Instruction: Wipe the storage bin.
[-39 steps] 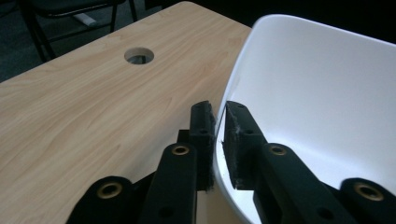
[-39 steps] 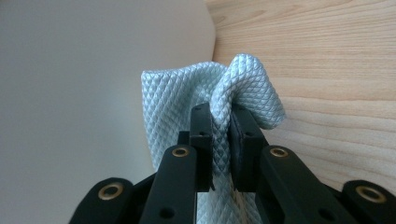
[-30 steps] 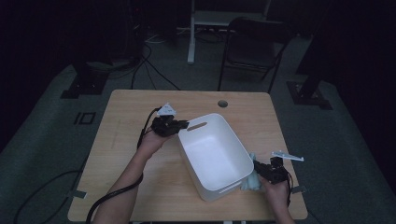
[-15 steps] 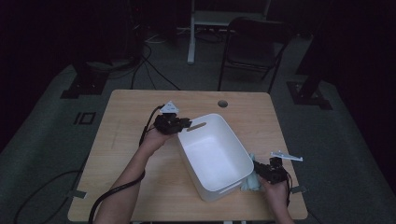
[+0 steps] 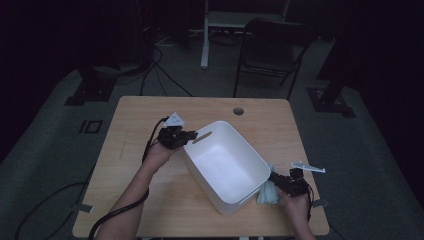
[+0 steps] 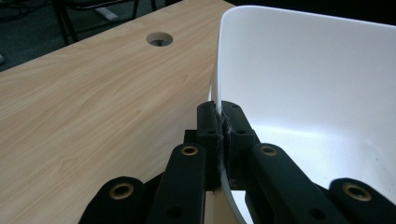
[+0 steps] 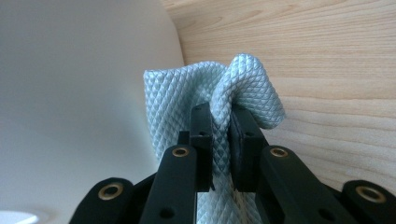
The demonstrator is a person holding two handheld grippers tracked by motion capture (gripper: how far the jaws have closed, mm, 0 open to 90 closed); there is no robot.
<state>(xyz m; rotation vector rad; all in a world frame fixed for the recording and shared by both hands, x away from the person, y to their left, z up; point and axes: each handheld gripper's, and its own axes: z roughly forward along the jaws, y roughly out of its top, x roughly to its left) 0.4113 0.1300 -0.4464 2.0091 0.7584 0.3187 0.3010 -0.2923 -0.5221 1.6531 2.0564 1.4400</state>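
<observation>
A white plastic bin (image 5: 225,167) stands slantwise on the middle of the wooden table (image 5: 130,150). My left gripper (image 5: 187,136) is at the bin's far left corner. In the left gripper view its jaws have just been closing and now pinch the bin's thin rim (image 6: 219,70) between the pads, so the left gripper (image 6: 223,135) is shut on it. My right gripper (image 5: 277,182) sits at the bin's near right corner, shut on a light blue quilted cloth (image 5: 267,192). In the right gripper view the cloth (image 7: 243,84) bulges up over the right gripper (image 7: 222,126), beside the bin's outer wall (image 7: 70,93).
A round cable hole (image 5: 238,110) lies in the table near its far edge. A dark chair (image 5: 272,45) stands behind the table. The right hand is close to the table's near right corner. Bare wood spreads left of the bin.
The left gripper has shifted slightly to the right onto the bin's rim. The right gripper and the cloth have stayed where they were.
</observation>
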